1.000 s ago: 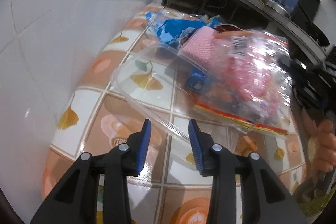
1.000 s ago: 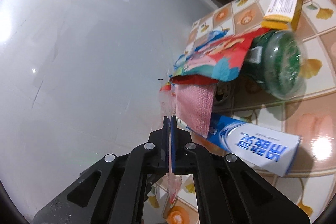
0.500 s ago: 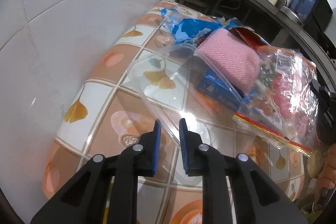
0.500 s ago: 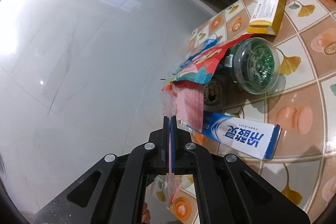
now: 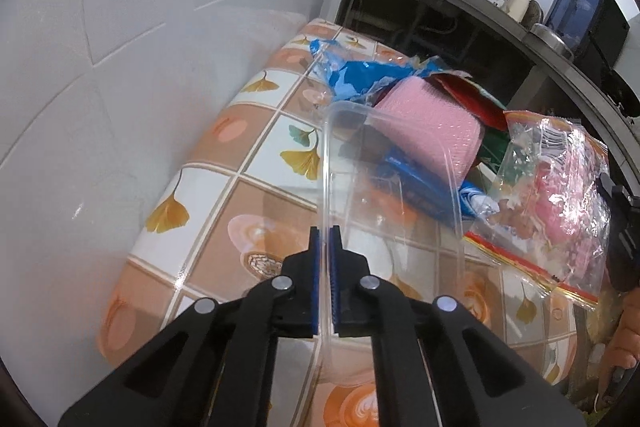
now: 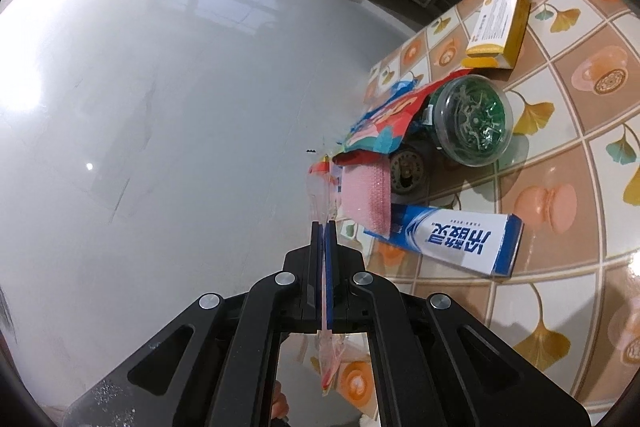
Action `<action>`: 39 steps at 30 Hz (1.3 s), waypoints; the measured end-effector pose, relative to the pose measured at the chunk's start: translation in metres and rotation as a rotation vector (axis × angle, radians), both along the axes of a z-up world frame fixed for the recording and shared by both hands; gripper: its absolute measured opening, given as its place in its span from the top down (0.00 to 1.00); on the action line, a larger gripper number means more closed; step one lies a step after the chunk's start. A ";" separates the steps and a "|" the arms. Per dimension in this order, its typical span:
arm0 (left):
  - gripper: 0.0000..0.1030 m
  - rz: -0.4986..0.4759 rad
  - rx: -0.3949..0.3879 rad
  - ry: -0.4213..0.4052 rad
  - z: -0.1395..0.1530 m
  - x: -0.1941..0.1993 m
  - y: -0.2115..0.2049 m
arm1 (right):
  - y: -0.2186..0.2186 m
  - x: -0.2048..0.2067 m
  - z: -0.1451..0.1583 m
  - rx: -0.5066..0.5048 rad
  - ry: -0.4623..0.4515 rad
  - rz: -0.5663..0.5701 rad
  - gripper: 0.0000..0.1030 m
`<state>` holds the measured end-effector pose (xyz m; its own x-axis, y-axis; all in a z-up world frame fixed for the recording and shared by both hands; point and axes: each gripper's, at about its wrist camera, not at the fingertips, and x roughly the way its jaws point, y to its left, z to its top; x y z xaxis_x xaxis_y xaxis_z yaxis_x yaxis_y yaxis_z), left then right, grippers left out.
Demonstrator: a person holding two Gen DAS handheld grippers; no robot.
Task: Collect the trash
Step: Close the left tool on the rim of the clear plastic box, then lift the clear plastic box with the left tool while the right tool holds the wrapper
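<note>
Clear plastic tray (image 5: 384, 163) in left hand-held gripper (image 5: 325, 233)

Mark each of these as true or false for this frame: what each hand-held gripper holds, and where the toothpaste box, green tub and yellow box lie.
1. The left hand-held gripper is shut on the rim of the clear plastic container. True.
2. The right hand-held gripper is open and holds nothing. False: it is shut on the edge of the clear zip bag.
3. The toothpaste box lies flat on the tiled table. True.
4. The green tub stands on top of the yellow box. False: they lie apart on the table.
5. The pink sponge lies inside the clear plastic container. False: it lies behind it.
</note>
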<state>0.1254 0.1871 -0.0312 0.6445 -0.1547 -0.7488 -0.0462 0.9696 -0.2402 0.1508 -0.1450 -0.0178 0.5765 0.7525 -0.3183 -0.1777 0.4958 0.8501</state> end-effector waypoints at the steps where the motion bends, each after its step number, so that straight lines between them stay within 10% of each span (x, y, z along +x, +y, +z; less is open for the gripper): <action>1: 0.97 -0.004 0.003 -0.007 0.002 -0.002 -0.001 | -0.001 -0.002 0.002 0.001 -0.004 -0.005 1.00; 23: 0.97 -0.128 -0.003 -0.203 0.064 -0.020 -0.035 | -0.049 -0.054 0.029 0.062 -0.094 -0.122 1.00; 39: 0.97 -0.436 -0.029 -0.270 0.099 0.005 -0.166 | -0.160 -0.139 0.045 0.078 -0.183 -0.438 1.00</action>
